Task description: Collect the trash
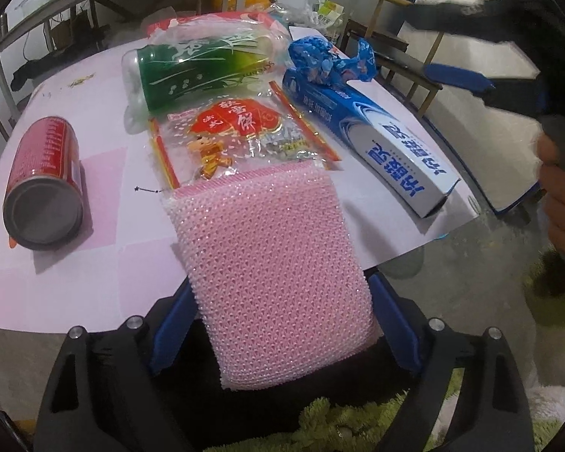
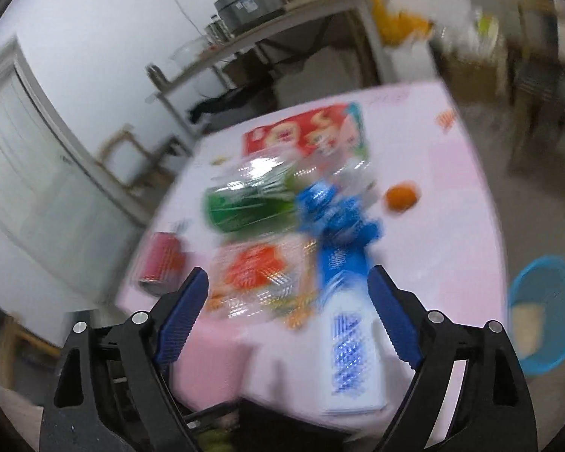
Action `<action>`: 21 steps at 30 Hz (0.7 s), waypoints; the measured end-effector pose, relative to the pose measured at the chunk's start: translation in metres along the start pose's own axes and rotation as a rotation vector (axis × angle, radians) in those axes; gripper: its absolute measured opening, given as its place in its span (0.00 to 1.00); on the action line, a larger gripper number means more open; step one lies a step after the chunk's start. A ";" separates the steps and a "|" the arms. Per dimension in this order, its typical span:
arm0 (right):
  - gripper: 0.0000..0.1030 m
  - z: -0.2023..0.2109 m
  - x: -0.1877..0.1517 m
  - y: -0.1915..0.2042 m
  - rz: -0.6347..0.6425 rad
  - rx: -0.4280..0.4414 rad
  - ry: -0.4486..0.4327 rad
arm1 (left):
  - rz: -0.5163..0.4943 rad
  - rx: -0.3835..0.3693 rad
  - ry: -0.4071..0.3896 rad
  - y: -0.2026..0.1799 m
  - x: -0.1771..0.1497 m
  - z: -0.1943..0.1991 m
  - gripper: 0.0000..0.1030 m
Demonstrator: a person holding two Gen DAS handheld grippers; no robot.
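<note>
A pink mesh sponge (image 1: 275, 263) reaches from the table edge into my left gripper (image 1: 282, 286), whose blue pads press on its two long sides. Behind it on the table lie a clear snack wrapper with red print (image 1: 237, 132), a green plastic bag (image 1: 203, 71), a crumpled blue wrapper (image 1: 327, 60), a blue toothpaste box (image 1: 380, 139) and a red can (image 1: 43, 184) on its side. My right gripper (image 2: 287, 273) hovers open above the table's near edge with nothing between its fingers. The right wrist view is blurred; the toothpaste box (image 2: 350, 339) lies below that gripper.
A blue basket (image 2: 546, 309) stands off the table's right side. An orange (image 2: 401, 196) and a red package (image 2: 305, 132) lie farther back on the pink tablecloth (image 2: 452, 248). A hand (image 1: 561, 196) shows at the right edge. Chairs and a shelf stand behind.
</note>
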State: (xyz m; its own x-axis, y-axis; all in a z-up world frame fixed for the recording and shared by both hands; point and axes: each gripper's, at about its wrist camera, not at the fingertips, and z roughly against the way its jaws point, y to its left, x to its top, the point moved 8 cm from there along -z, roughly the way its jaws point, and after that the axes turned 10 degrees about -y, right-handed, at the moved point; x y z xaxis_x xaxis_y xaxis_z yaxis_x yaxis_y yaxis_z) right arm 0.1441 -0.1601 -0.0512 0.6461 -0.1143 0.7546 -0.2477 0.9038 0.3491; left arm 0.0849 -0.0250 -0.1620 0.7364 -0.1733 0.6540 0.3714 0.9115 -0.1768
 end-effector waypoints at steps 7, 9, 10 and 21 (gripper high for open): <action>0.81 -0.036 0.013 -0.001 0.286 -0.123 -0.026 | 0.037 -0.084 -0.019 0.000 -0.006 0.014 0.83; 0.81 -0.048 0.015 -0.002 0.332 -0.130 -0.016 | 0.035 -0.110 -0.030 -0.002 -0.008 0.020 0.83; 0.79 -0.056 0.016 -0.002 0.345 -0.130 -0.005 | 0.035 -0.120 -0.033 -0.004 -0.008 0.022 0.83; 0.38 -0.083 0.006 -0.009 0.369 -0.147 0.087 | 0.007 -0.183 -0.064 -0.019 -0.008 0.033 0.83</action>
State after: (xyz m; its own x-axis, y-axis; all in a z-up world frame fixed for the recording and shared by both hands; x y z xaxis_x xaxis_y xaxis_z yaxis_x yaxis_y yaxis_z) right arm 0.2099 -0.1345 -0.0960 0.5935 0.2587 0.7621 -0.3725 0.9277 -0.0247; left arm 0.0538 -0.0285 -0.1393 0.7042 -0.1376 0.6966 0.4669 0.8288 -0.3084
